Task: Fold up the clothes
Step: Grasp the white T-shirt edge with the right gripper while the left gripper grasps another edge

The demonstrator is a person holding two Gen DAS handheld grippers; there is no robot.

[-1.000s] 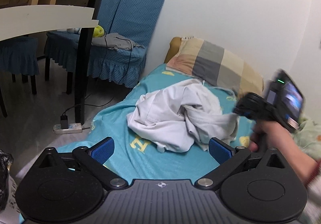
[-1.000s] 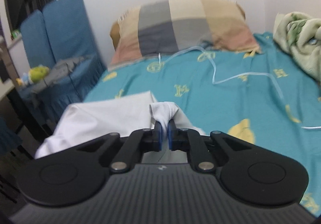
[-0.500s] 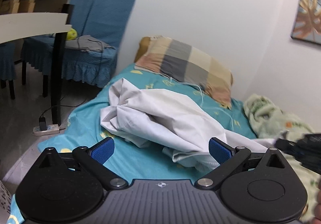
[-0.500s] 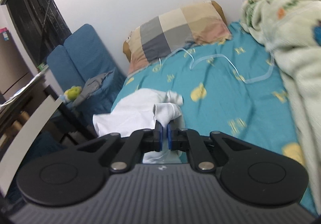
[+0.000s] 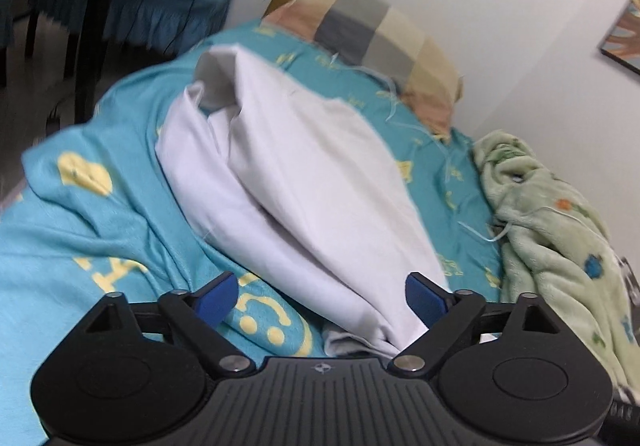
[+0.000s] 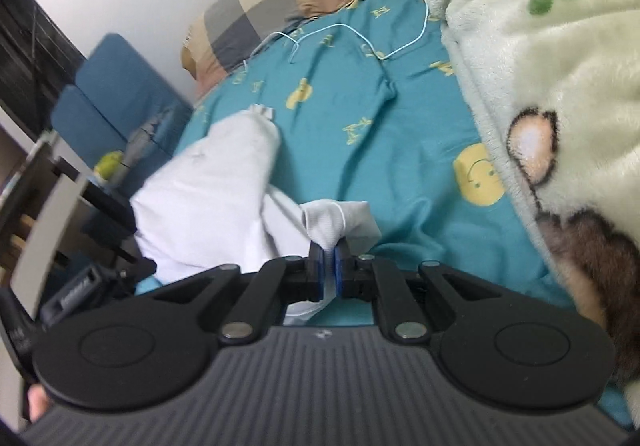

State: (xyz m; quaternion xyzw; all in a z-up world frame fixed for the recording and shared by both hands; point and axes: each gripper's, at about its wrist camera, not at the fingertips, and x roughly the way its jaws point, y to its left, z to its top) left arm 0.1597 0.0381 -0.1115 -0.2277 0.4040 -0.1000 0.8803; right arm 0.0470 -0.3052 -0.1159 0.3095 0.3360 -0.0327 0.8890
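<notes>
The white garment (image 5: 304,182) lies stretched on the bed (image 5: 80,230), over a teal sheet w/ yellow smiley faces and letters. In the left wrist view it runs as a long, loosely rolled bundle from near the pillow (image 5: 372,30) down to the left gripper (image 5: 322,296). Its lower end passes between the two blue pads. The jaws of the left gripper stand wide and have just been closing a little; the cloth is between them, beside the right-side pad (image 5: 424,298), but the pads do not press on it as far as I can see.

The right gripper (image 6: 328,266) has its jaws nearly together, clamped on a ribbed white edge of the garment (image 6: 224,190), prob. a cuff or hem; I cannot tell which. The cloth bunches up just above the pads and the rest goes away to the left side of that view.

A green fleece blanket (image 6: 532,46) w/ cartoon prints is piled on the bed at the right, near the right gripper. A thin pale cable (image 6: 360,38) lies on the sheet between pillow and blanket. Blue covered chairs (image 6: 112,94) stand beside the bed, blurred. A framed picture (image 5: 622,38) hangs on the wall.
</notes>
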